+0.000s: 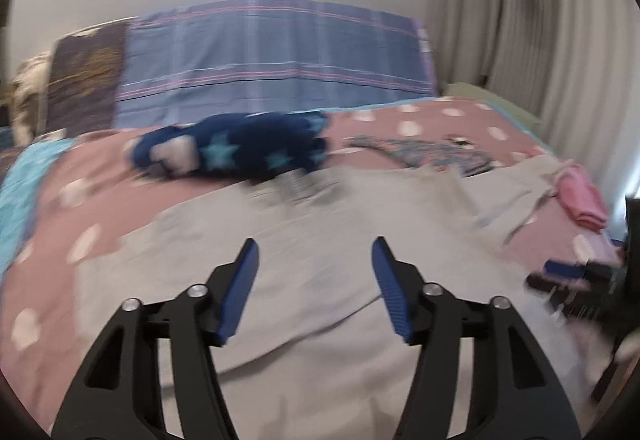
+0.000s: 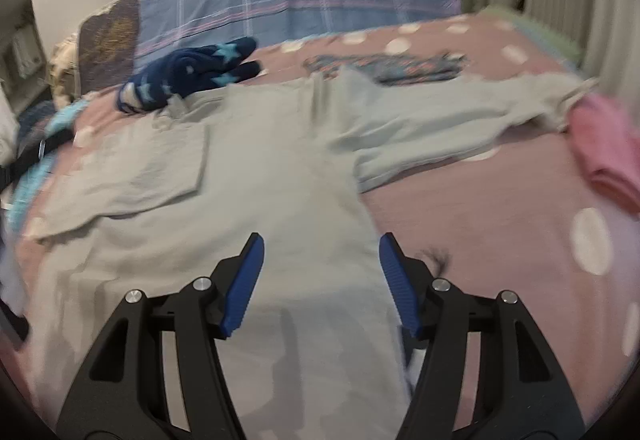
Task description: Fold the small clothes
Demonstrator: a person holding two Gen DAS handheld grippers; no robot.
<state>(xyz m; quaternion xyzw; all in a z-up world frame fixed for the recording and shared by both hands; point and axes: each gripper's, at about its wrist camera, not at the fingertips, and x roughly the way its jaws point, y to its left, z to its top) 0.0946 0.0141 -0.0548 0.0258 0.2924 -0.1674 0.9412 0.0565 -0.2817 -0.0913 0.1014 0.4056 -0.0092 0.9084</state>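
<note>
1. The left tool (image 1: 316, 252) hangs with its blue pads apart and nothing between them; only the grey garment (image 1: 320, 260) lies below the gap.
2. The right tool (image 2: 322, 248) also stands apart and empty, its tips over the garment's right edge, where grey cloth meets the pink dotted bedspread (image 2: 500, 208).
3. The grey garment (image 2: 260, 168) is spread across the bed. In the right wrist view its body runs from 6 o'clock toward 12, one sleeve lies folded in over the body at about 9 o'clock, and the other sleeve (image 2: 460, 108) is stretched out toward 2 o'clock.
4. Judged from that, the fold is partly done: one sleeve is in, the other is not yet brought over.
5. The next move likely calls for the right tool to reach out to 2 o'clock, pinch the sleeve near its end, and carry it across the body, while the left tool steadies the cloth or takes the hem.
6. Other small clothes wait beyond: a navy star-patterned piece (image 2: 188, 72) at 11 o'clock, a patterned piece (image 2: 392, 64) at 1 o'clock, and a pink one (image 2: 604, 156) at 3 o'clock, just beside the sleeve's end.
7. Both views are blurred, so fine creases cannot be read.
</note>
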